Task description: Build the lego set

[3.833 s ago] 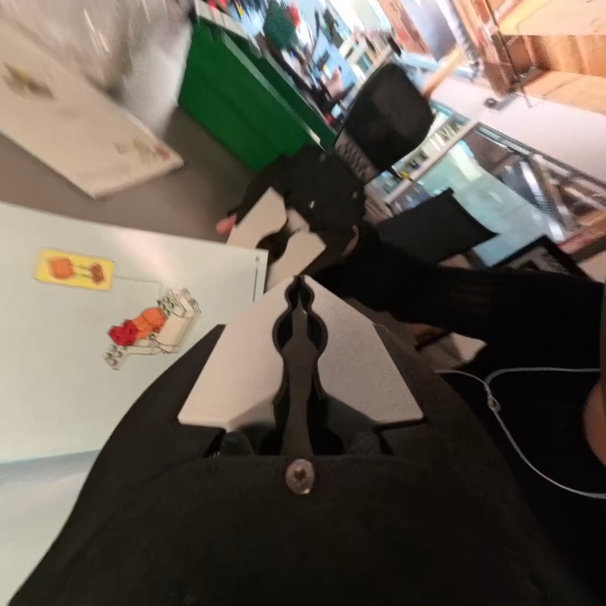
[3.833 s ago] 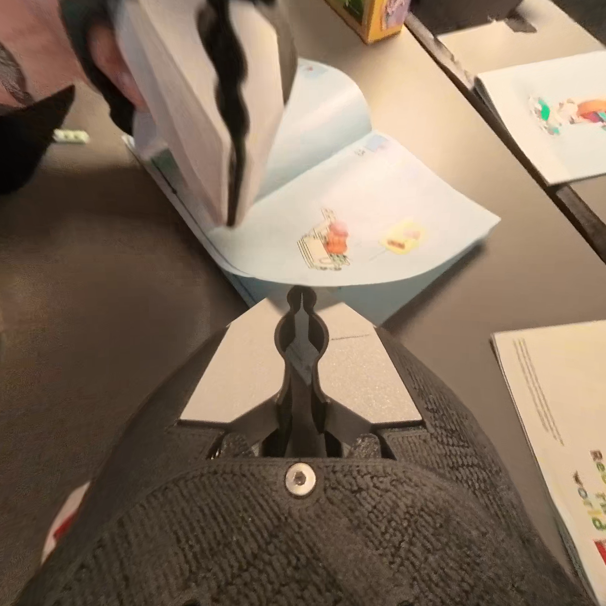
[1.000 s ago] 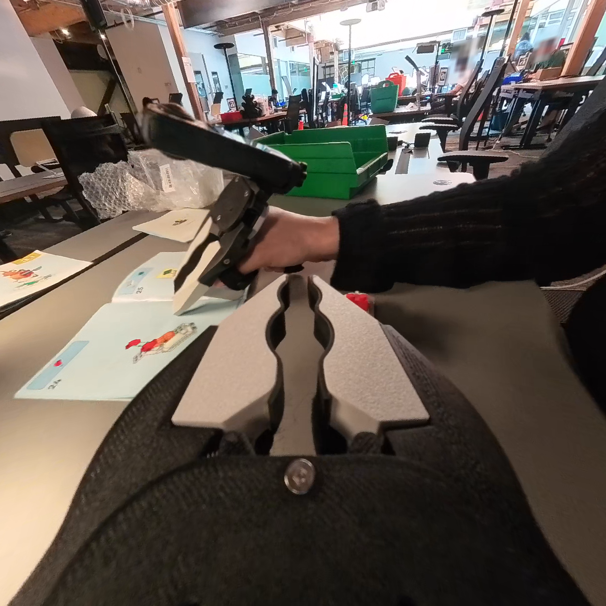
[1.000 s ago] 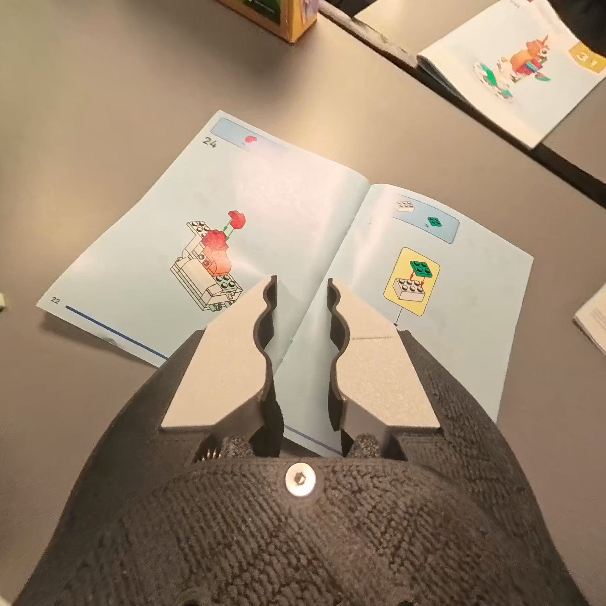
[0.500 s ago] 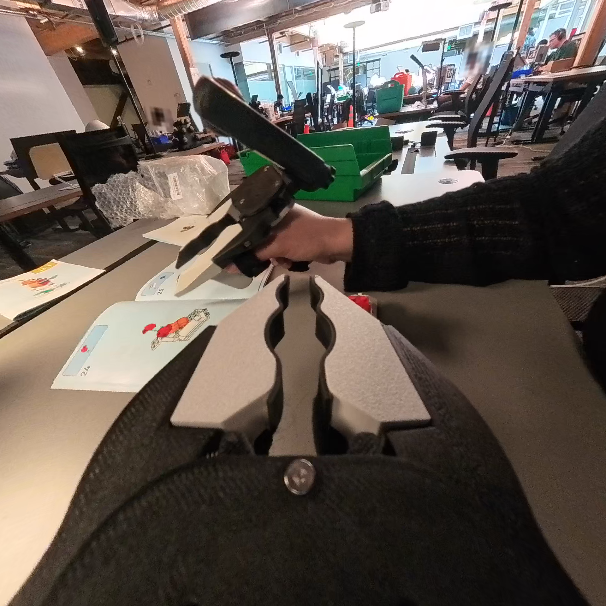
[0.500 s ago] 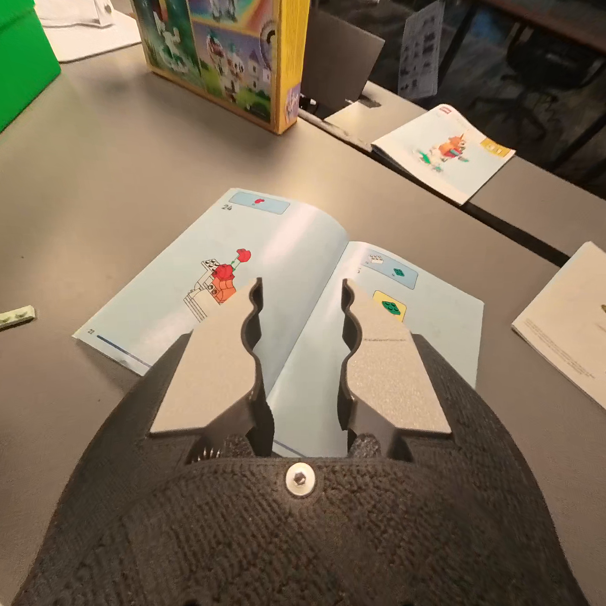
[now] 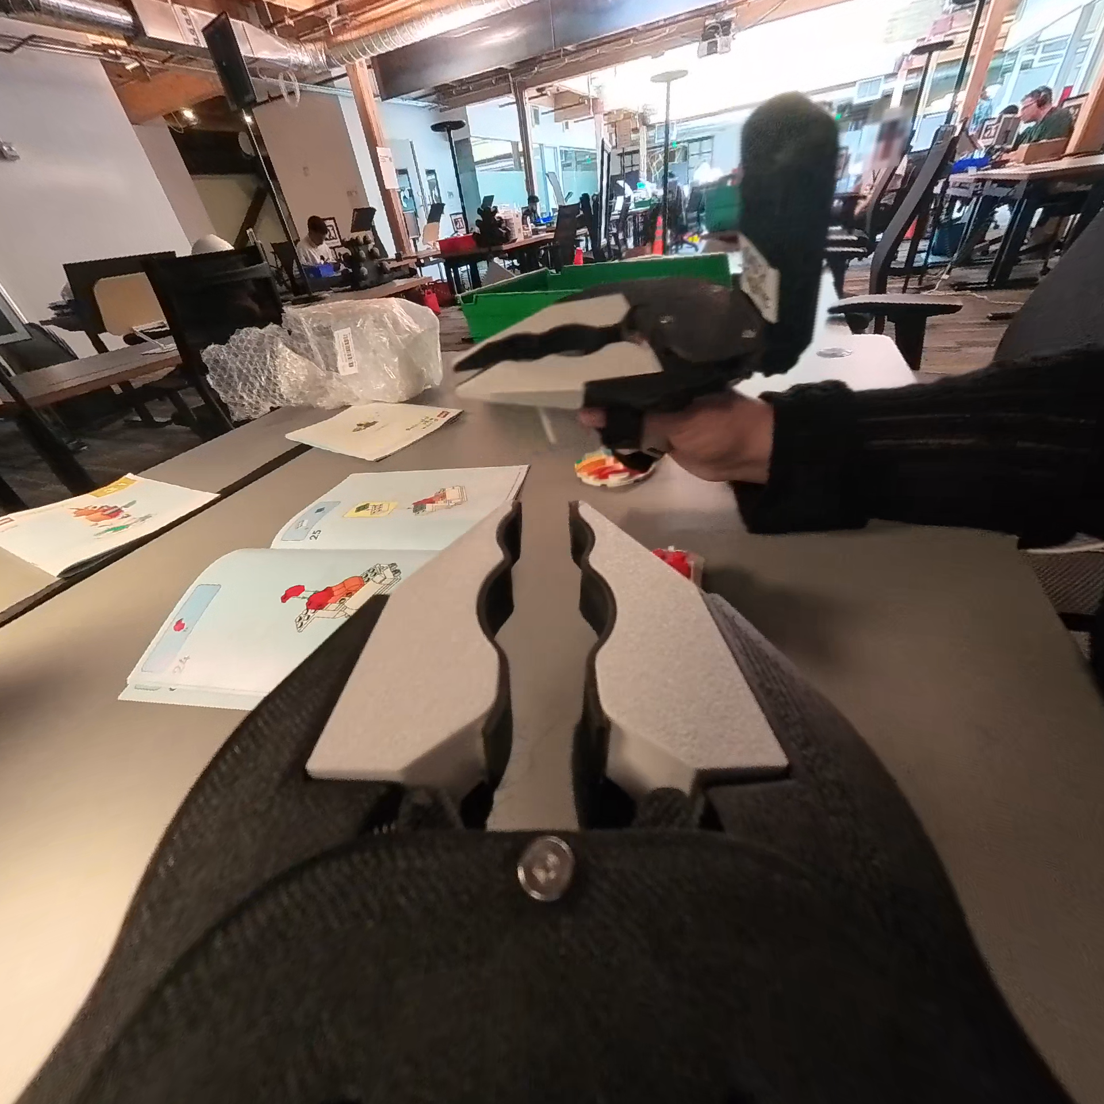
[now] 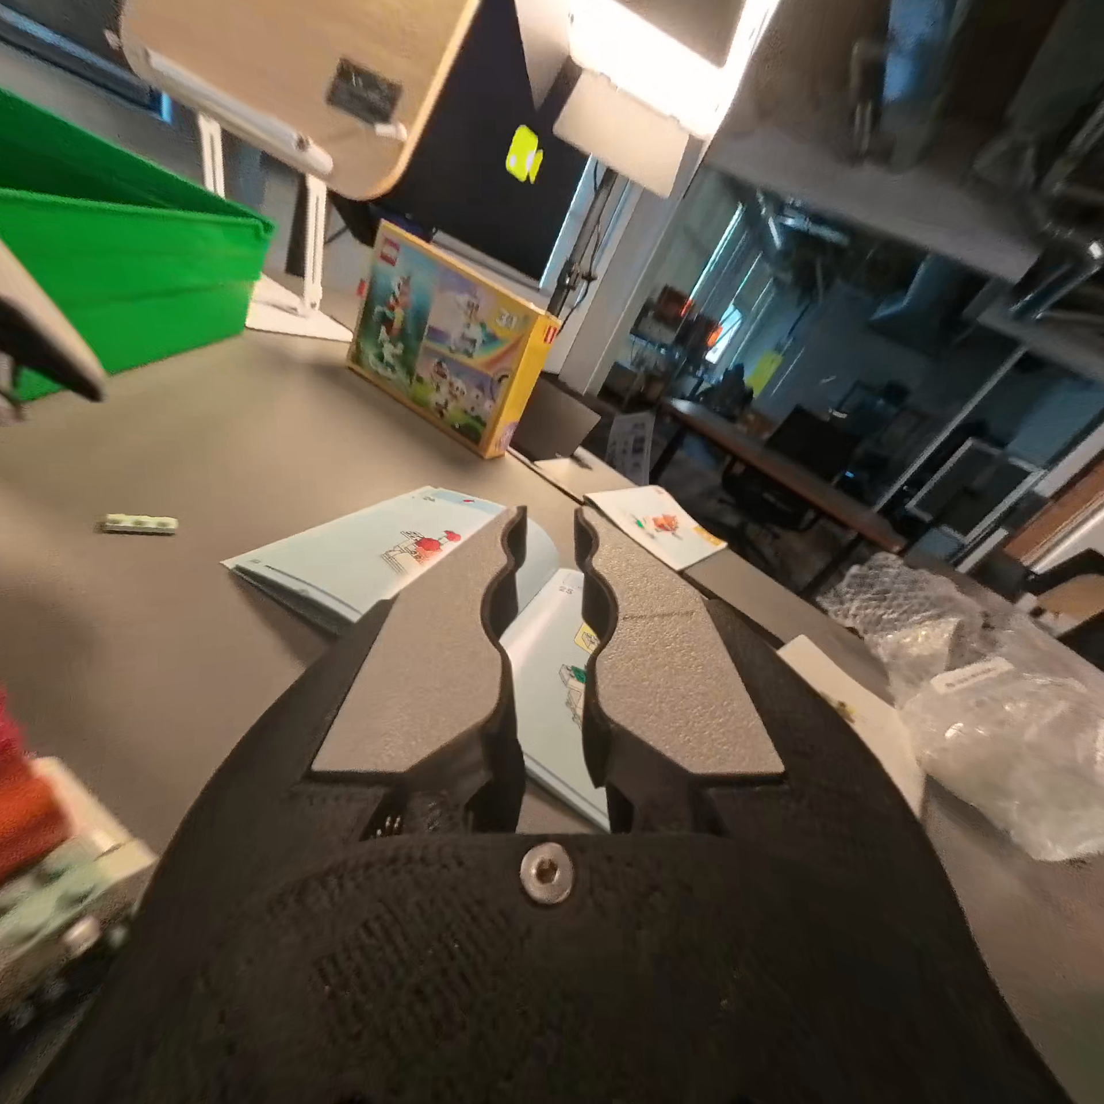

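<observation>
The left gripper (image 7: 543,514) is being held low over the table (image 7: 896,687), its jaws slightly apart with nothing between them. Just past its right finger, a red lego piece (image 7: 675,558) is lying on the table. Left of that piece, the open booklet (image 7: 251,615) is lying flat. Beyond the piece, the right gripper (image 7: 472,367) is being held above the table in a hand (image 7: 711,442), its jaws a little apart and empty, as its own view (image 8: 546,517) shows. Under that hand, a small multicoloured build (image 7: 603,469) is resting. Farther back, the green bin (image 7: 526,304) and the lego box (image 8: 454,346) are standing.
</observation>
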Available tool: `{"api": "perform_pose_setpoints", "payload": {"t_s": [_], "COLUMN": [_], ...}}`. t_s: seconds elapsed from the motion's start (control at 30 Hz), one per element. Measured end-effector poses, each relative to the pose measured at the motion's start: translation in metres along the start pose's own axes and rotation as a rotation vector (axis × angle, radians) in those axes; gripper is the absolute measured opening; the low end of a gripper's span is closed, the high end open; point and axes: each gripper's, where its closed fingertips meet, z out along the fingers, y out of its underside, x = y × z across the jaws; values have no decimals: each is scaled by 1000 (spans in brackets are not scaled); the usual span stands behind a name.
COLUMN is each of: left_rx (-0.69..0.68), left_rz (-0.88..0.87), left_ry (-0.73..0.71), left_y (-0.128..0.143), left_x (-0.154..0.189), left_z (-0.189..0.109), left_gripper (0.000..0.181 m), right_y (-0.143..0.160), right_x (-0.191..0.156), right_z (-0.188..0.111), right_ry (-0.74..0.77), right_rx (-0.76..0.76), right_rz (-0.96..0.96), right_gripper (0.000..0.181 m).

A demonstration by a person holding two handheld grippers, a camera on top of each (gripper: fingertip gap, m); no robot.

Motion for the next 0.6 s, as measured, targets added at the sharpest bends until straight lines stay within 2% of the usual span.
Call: {"api": "perform_pose_setpoints", "payload": {"t_s": [0.17,0.27,0.37,0.43,0.47,0.53,0.6], "left_rx": [3,7,57,78,70,62,32], "left_rz": [11,21,19,7,-12,-3,27], "left_ry": [8,9,10,-44,-121,-179,-295], "left_y": [-2,-6,-26,-47,-57,-78,-96], "left_x": [4,7,14,14,7,2,-18], "left_z": [0,0,-8,-22,-33,-61,-97], "left_gripper": [17,19,21,21,21,23,24], "right_y": [-11,-5,-2,-4,-6,-11,-19], "right_x": [7,22,26,24,23,22,21], "right_z": [-36,-43,-42,-41,-41,-42,-44], "right_ry": [59,136,144,141,139,135,131], "right_rx": [75,64,62,71,78,91,121], "right_rz": [-46,-53,-6,-11,-20,-32,-28], "right_gripper": [6,2,2,2,2,2,1]}}
